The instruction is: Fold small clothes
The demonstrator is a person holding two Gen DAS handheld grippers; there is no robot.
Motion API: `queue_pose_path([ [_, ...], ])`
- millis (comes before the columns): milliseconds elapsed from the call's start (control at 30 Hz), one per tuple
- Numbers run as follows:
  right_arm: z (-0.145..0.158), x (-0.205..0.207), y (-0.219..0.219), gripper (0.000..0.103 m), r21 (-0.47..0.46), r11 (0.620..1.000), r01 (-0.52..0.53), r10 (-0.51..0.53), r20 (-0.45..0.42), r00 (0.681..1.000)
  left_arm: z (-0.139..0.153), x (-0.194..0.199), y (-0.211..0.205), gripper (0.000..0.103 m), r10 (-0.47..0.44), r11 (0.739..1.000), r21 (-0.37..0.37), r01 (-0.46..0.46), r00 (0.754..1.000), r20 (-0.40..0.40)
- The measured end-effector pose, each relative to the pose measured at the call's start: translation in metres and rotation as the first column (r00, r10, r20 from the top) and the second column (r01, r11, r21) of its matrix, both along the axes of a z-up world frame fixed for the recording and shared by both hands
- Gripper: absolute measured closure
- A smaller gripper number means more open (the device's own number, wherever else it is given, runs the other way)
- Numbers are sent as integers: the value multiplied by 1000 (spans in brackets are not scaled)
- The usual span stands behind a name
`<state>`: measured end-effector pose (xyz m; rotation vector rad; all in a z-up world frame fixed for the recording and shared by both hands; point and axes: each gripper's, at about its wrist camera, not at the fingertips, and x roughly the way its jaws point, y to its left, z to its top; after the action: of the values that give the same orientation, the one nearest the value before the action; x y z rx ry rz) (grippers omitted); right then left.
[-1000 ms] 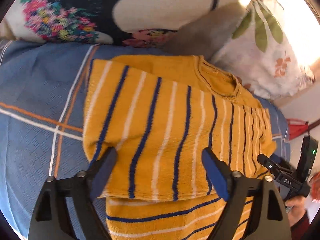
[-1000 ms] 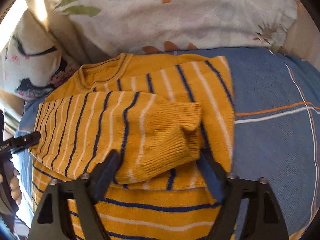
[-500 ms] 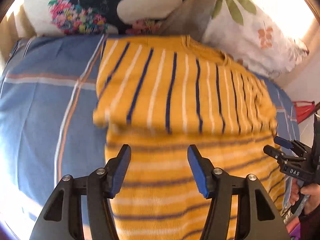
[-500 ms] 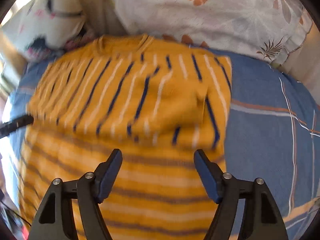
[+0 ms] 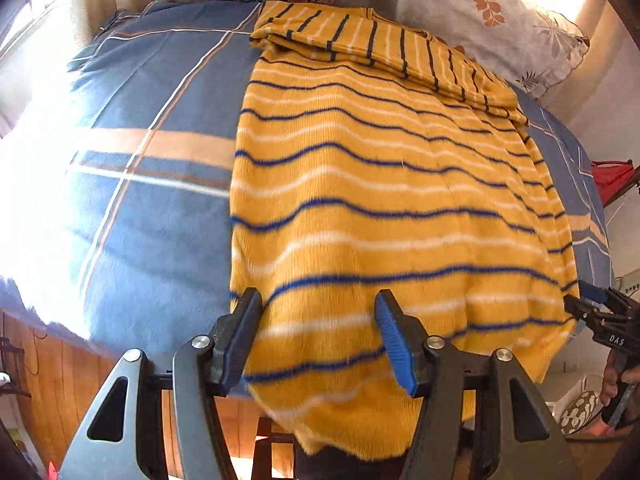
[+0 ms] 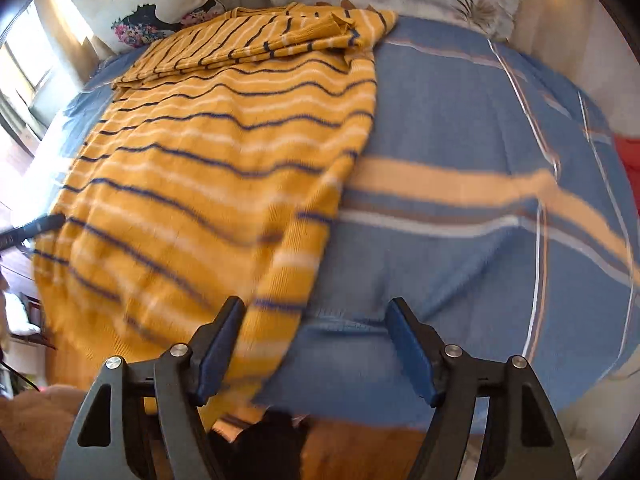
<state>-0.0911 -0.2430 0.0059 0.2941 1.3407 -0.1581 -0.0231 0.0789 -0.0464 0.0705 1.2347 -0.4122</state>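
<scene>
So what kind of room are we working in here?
Most likely a bedroom. The yellow striped sweater lies on a bed with a blue plaid bedsheet, and floral pillows are propped along its far end. A window lets in bright daylight to one side.

The sweater (image 5: 400,216) lies on the bed (image 5: 152,200), its sleeves folded across its far end and its near hem seemingly hanging over the bed's front edge. Two pillows (image 5: 492,12) sit behind it. The left claw (image 5: 318,344) and right claw (image 6: 314,346) hover at that hem, left and right.
</scene>
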Motion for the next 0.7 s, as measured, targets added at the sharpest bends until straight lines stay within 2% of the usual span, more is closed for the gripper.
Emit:
queue_pose_path([
  [133, 12, -25, 5, 26, 13, 1000, -25, 25, 2, 1000, -6, -28, 36, 45, 92, 993, -67, -99, 991, -98],
  [233, 19, -35, 2, 26, 138, 990, -30, 23, 51, 998, -6, -42, 63, 45, 166, 972, -146, -181, 980, -114],
  [300, 17, -38, 2, 25, 250, 967, -46, 28, 74, 997, -7, -42, 73, 45, 193, 948, -228, -221, 971, -140],
  [333, 15, -38, 3, 25, 290, 956, -52, 30, 78, 996, -9, -42, 76, 45, 196, 932, -277, -235, 967, -161],
  [433, 6, -38, 10, 25, 403, 913, -70, 43, 75, 996, -19, -37, 73, 45, 197, 898, -355, -258, 960, -199],
  [700, -19, -34, 14, 24, 510, 860, -17, 2, 29, 1000, -44, -35, 36, 44, 132, 874, -422, -243, 953, -274],
])
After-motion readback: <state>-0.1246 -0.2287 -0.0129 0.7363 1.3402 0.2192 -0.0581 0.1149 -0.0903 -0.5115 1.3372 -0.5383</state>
